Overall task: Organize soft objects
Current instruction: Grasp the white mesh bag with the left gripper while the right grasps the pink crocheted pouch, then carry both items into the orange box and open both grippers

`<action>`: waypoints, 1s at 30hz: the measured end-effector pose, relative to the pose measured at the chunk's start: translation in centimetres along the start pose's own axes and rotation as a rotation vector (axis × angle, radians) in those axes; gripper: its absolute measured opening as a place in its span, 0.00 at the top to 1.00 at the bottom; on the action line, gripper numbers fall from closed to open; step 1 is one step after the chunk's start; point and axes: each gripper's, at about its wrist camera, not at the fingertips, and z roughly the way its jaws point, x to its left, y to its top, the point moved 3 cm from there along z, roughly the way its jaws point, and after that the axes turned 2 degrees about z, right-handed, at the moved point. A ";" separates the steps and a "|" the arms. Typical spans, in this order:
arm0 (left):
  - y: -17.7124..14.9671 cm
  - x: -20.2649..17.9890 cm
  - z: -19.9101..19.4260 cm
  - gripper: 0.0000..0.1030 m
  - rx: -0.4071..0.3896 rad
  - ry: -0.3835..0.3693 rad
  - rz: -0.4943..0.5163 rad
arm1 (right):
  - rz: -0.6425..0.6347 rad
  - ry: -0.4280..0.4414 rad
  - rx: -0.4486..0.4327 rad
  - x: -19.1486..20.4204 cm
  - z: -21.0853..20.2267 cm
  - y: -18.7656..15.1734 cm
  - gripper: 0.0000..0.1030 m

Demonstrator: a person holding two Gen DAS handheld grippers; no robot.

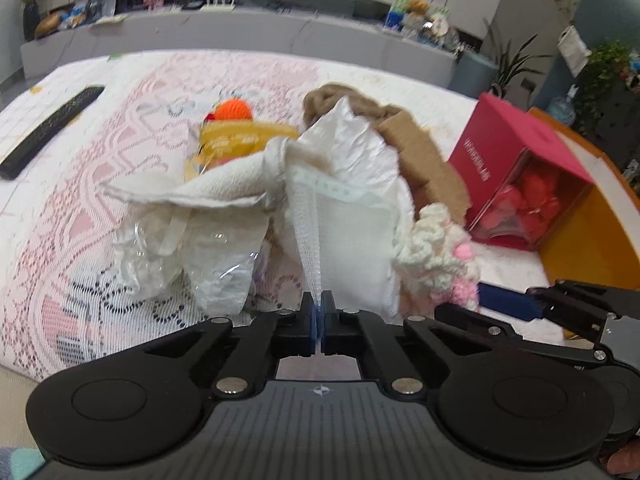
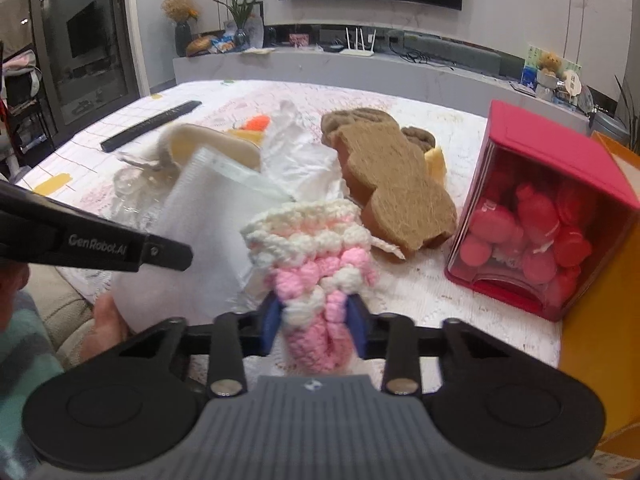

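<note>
Across a lace-covered table (image 1: 80,200), left to right, a black remote control (image 1: 52,128) is lying apart, then soft things are sitting in one loose pile — crumpled clear plastic (image 1: 160,252), a cream cloth (image 1: 208,188), an orange knitted toy (image 1: 232,112), a brown felt piece (image 2: 392,184). The left gripper (image 1: 319,312) is pinching shut on the edge of a white mesh pouch (image 1: 352,248) at the pile's near side. Just to its right, the right gripper (image 2: 314,316) is squeezing a pink and white crochet piece (image 2: 316,264). Farther right, a red box (image 2: 544,216) is standing beside an orange container (image 2: 600,280). Sorting seems barely begun — nothing looks put away yet.
</note>
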 end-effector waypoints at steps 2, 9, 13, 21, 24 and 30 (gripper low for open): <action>0.1 -0.2 -0.6 1.00 -0.034 -0.014 0.009 | 0.010 0.004 -0.002 -0.1 -0.5 -0.1 0.75; -0.1 -1.4 -3.5 1.00 -0.146 -0.009 0.051 | 0.070 0.001 -0.054 -0.8 -3.5 -0.1 0.79; -0.2 -2.0 -5.7 1.00 -0.187 -0.030 0.033 | 0.081 -0.015 -0.084 -0.9 -5.4 0.1 0.79; 0.8 -5.9 -10.9 1.00 -0.255 -0.068 0.094 | 0.121 -0.014 -0.124 -1.6 -10.5 0.5 0.79; 1.7 -7.6 -12.4 1.00 -0.270 -0.120 0.103 | 0.145 -0.024 -0.146 -2.6 -12.8 1.0 0.79; 4.1 -11.6 -13.3 1.00 -0.279 -0.219 0.142 | 0.208 -0.101 -0.204 -6.6 -17.7 2.5 0.79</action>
